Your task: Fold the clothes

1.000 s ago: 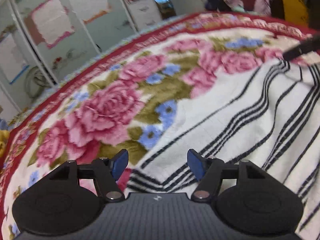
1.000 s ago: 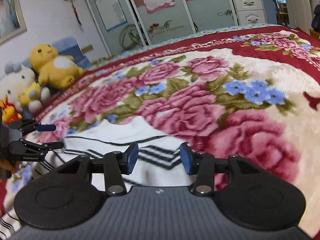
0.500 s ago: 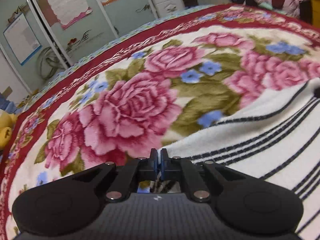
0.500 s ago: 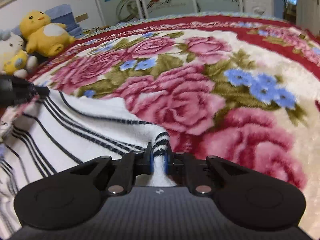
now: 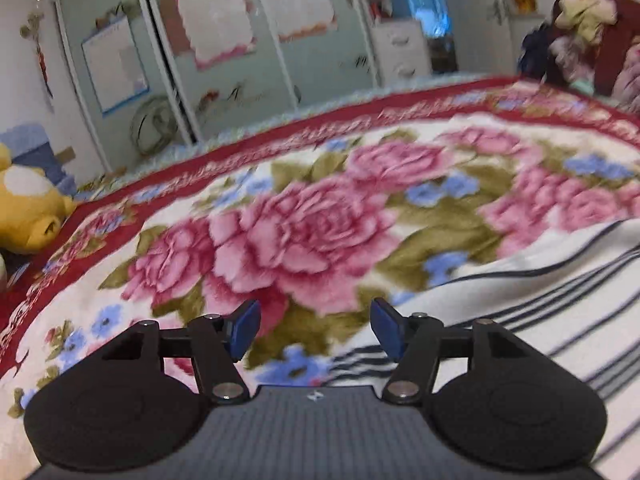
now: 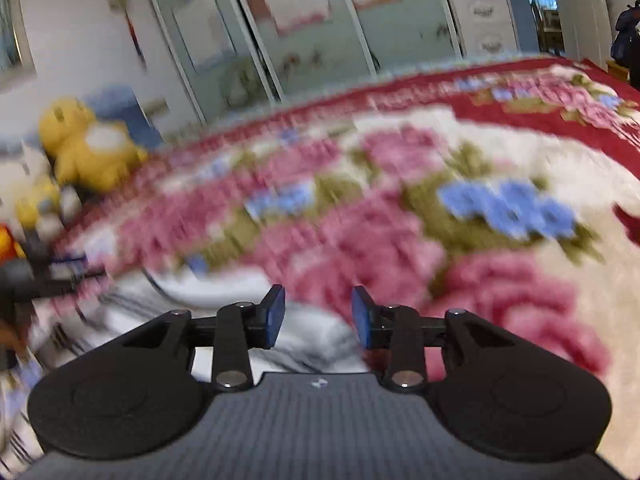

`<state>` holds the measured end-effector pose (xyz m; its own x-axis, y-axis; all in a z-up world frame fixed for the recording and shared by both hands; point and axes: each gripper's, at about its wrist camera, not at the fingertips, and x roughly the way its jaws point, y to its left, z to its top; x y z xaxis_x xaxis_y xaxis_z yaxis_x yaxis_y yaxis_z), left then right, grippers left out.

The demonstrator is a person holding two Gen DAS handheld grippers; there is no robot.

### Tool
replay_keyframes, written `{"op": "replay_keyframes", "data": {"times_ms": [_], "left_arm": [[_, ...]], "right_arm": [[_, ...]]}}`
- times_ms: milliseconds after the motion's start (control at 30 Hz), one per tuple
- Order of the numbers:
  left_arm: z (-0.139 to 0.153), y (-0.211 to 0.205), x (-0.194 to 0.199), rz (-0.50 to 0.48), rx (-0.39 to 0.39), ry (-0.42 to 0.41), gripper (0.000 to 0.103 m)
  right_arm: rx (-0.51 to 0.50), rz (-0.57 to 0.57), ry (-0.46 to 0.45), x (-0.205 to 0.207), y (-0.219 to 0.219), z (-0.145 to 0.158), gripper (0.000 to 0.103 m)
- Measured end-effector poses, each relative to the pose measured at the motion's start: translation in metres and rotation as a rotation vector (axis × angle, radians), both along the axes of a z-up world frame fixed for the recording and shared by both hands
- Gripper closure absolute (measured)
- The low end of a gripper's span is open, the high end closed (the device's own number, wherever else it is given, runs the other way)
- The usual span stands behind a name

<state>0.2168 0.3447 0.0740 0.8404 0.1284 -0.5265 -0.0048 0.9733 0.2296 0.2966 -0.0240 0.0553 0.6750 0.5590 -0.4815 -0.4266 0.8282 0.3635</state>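
Left hand-held gripper (image 5: 314,330) opening, nothing between pads, over floral blanket (image 5: 304,236). Striped garment (image 5: 520,304) lies on bed at its right, dropped flat for fold. Right hand-held gripper (image 6: 318,316) opening over garment edge; blurred, apparently no cloth pinched.

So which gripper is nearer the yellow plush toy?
Left. The left gripper shows at the left edge of the right wrist view, just below the yellow plush toy; the right gripper sits farther right over the striped garment.
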Motion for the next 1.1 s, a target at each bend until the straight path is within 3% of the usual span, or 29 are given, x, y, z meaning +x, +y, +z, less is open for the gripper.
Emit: {"op": "replay_keyframes", "data": {"times_ms": [100, 233, 300, 400, 433, 467, 500, 600, 733, 833, 900, 967, 1000, 1067, 1100], "left_arm": [[-0.013, -0.022, -0.016, -0.085, -0.077, 0.057, 0.037], [-0.041, -0.04, -0.017, -0.102, -0.029, 0.104, 0.038], [-0.052, -0.038, -0.019, -0.1, -0.041, 0.102, 0.036], [-0.064, -0.033, -0.029, -0.097, -0.067, 0.047, 0.033], [-0.066, -0.032, -0.033, -0.096, -0.068, 0.03, 0.032], [-0.067, -0.032, -0.035, -0.094, -0.071, 0.019, 0.032], [-0.067, -0.031, -0.035, -0.09, -0.076, 0.017, 0.03], [-0.069, -0.03, -0.032, -0.073, -0.079, 0.014, 0.026], [-0.07, -0.033, -0.032, -0.064, -0.053, 0.015, 0.022], [-0.07, -0.027, -0.029, -0.055, -0.088, 0.03, 0.018], [-0.07, -0.022, -0.027, -0.048, -0.122, 0.04, 0.016], [-0.069, -0.019, -0.026, -0.047, -0.143, 0.048, 0.016], [-0.067, -0.018, -0.026, -0.051, -0.153, 0.053, 0.016], [-0.056, -0.014, -0.031, -0.06, -0.207, 0.048, 0.031], [-0.047, -0.01, -0.033, -0.067, -0.258, 0.029, 0.036]], "right_arm": [[-0.036, 0.059, 0.026, 0.02, 0.039, 0.003, 0.065], [-0.166, 0.104, 0.099, 0.053, 0.093, -0.012, 0.065], [-0.205, 0.115, 0.137, 0.066, 0.109, -0.024, 0.064], [-0.178, 0.147, 0.186, 0.074, 0.116, -0.039, 0.064], [-0.166, 0.154, 0.184, 0.073, 0.116, -0.041, 0.067], [-0.158, 0.167, 0.179, 0.072, 0.117, -0.042, 0.084], [-0.161, 0.191, 0.163, 0.07, 0.118, -0.041, 0.091], [-0.214, 0.174, 0.046, 0.064, 0.125, -0.031, 0.092], [-0.27, 0.01, -0.002, 0.074, 0.133, -0.038, 0.103], [-0.227, -0.004, 0.034, 0.07, 0.13, -0.044, 0.103], [-0.19, -0.045, -0.007, 0.05, 0.125, -0.033, 0.103], [-0.043, -0.048, 0.002, 0.024, 0.115, -0.02, 0.103], [0.065, -0.047, 0.048, 0.015, 0.109, -0.02, 0.102], [0.25, -0.015, 0.163, 0.002, 0.105, -0.036, 0.1], [0.264, -0.001, 0.209, 0.0, 0.11, -0.053, 0.1]]}}
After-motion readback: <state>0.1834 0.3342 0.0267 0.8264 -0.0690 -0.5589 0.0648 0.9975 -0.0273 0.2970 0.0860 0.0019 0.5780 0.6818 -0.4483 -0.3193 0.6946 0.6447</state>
